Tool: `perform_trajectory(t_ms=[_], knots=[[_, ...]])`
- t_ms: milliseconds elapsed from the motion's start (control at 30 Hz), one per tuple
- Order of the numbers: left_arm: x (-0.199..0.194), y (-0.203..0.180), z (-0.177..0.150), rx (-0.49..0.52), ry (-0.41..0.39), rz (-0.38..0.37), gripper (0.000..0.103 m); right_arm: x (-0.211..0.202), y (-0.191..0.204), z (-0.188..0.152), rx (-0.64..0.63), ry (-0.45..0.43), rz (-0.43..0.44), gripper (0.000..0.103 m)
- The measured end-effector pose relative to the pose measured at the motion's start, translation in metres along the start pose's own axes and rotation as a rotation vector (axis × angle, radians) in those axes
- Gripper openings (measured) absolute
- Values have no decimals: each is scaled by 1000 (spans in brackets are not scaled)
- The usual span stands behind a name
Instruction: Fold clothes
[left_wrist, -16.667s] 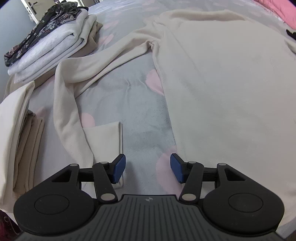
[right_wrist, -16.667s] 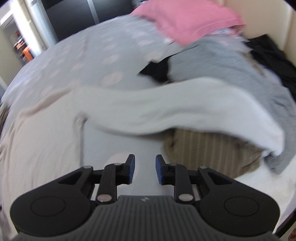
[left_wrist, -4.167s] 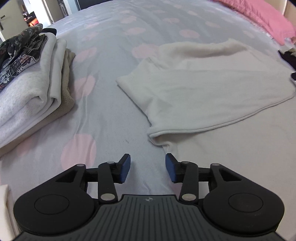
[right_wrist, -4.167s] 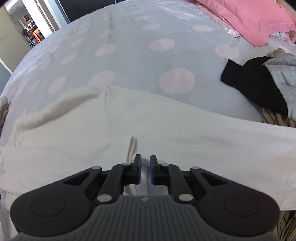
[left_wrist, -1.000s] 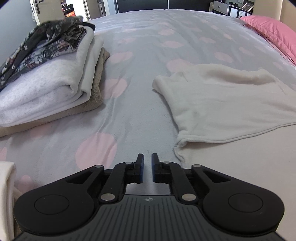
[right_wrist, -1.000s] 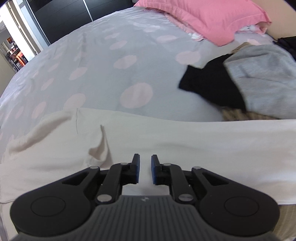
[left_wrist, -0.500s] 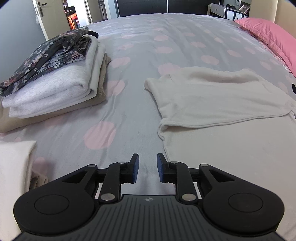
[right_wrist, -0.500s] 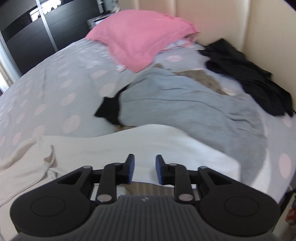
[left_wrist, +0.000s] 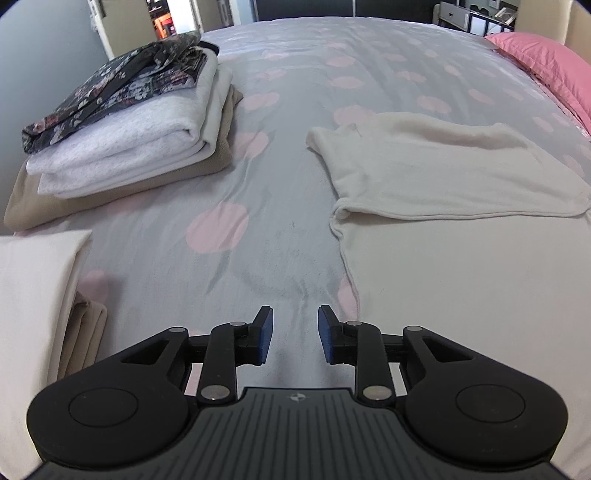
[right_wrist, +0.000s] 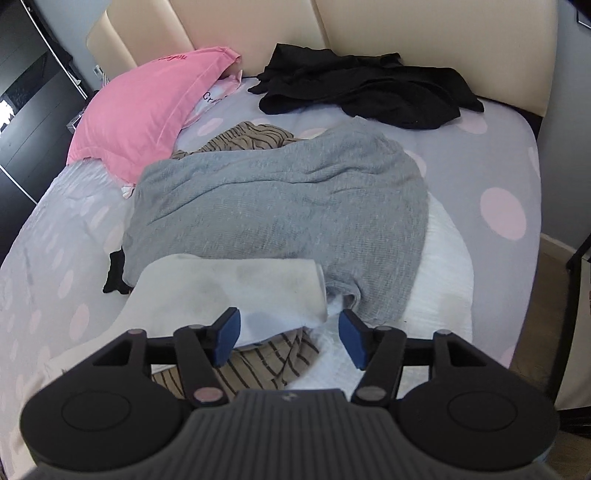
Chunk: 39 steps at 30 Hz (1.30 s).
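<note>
The left gripper (left_wrist: 294, 334), jaws just parted and empty, hovers over the bed (left_wrist: 258, 258) beside the half-folded cream sweater (left_wrist: 443, 192); a folded stack (left_wrist: 122, 147) lies beyond. Only the right view shows its wide-open, just-spread right gripper (right_wrist: 289, 338) above the sweater's loose sleeve (right_wrist: 236, 291), with the unfolded grey top (right_wrist: 280, 206) and black garment (right_wrist: 369, 88) farther off.

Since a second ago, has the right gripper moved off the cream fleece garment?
Yes. The right gripper, jaws just opening and empty, has swung from the garment's body toward the headboard, now over its sleeve beside the grey knit sweater.
</note>
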<state>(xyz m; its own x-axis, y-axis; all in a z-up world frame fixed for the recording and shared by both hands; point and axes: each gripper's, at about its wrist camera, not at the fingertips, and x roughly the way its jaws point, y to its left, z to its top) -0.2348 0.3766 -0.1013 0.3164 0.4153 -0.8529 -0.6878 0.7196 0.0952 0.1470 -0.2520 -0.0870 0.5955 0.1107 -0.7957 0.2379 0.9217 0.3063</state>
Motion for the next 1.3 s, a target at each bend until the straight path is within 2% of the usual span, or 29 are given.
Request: perform_trajectory(t_ms=[100,133,167,233,267,367,433,533,600,700,733,767,833,900,967,1100,1200,1233,1267,1300], knots=[[-2,4,-4,-34,8,-8,25,10,0,2,27,9,12,59],[-2,4,-5,-38,13,-8,25,12,0,3,40,15,21,48],[-2,5,-6,-42,17,-8,25,13,1,3,42,15,24,30],[-1,5,-6,-47,21,-3,25,10,6,4,9,-9,10,19],[-1,5,-6,-51,22,-1,25,8,9,4,-9,-21,9,9],[0,5,-4,-74,25,-20,25,-4,23,4,-57,-59,71,1],[0,3,-3,-79,24,-30,25,-13,36,4,-86,-80,136,0],[0,1,-3,-74,20,-36,25,-23,64,3,-163,-96,181,0],[-1,0,-3,-72,18,-37,25,-22,75,2,-190,-82,153,0],[-2,2,-3,-82,18,-37,25,-18,85,1,-205,-63,80,7],[-2,3,-3,-89,18,-38,25,-16,80,1,-178,-62,68,14],[-3,4,-2,-97,18,-39,25,-14,73,1,-148,-61,56,28],[-2,5,-1,-112,20,-46,26,-10,57,1,-80,-62,30,38],[-1,4,-1,-114,26,-53,26,-8,41,0,-14,-63,-15,42],[0,2,-1,-110,32,-54,26,-4,24,0,62,-50,-50,56],[2,-2,-3,-103,41,-51,27,8,-4,0,210,1,-16,57],[2,-3,-6,-97,45,-43,32,15,-8,0,246,10,23,55],[3,-4,-7,-95,48,-40,32,16,-7,0,246,6,27,48],[3,-4,-8,-92,52,-37,32,17,-6,1,238,2,28,34],[4,-4,-9,-91,55,-35,32,16,-3,1,217,-5,23,25]])
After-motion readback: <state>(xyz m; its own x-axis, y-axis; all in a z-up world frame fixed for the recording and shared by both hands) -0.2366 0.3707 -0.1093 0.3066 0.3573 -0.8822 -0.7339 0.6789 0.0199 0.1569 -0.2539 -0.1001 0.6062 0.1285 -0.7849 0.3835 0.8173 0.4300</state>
